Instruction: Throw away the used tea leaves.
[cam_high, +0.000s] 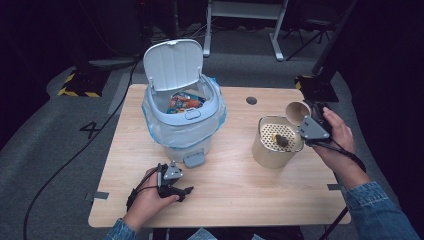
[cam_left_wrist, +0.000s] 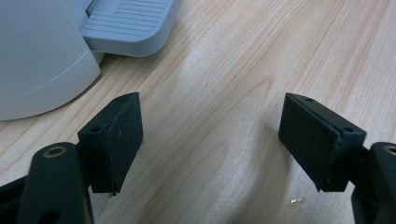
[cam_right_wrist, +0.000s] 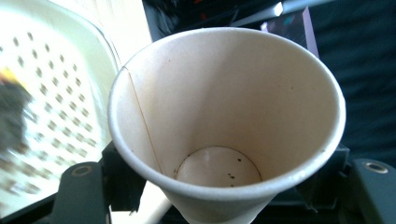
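Our right gripper (cam_high: 306, 116) squeezes a beige paper cup (cam_high: 297, 112), tipped empty beside the round strainer tub (cam_high: 276, 142). Next it goes in the open grey bin (cam_high: 183, 116). Our left gripper (cam_high: 176, 186) rests wide open, holding nothing.

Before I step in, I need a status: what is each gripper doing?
Left gripper: open, empty, resting on the table.
Right gripper: shut on the paper cup.

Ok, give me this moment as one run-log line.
right gripper: shut on paper cup, tilted beside strainer container | cup: drained, specks left | left gripper: open, over table | bin: lid up
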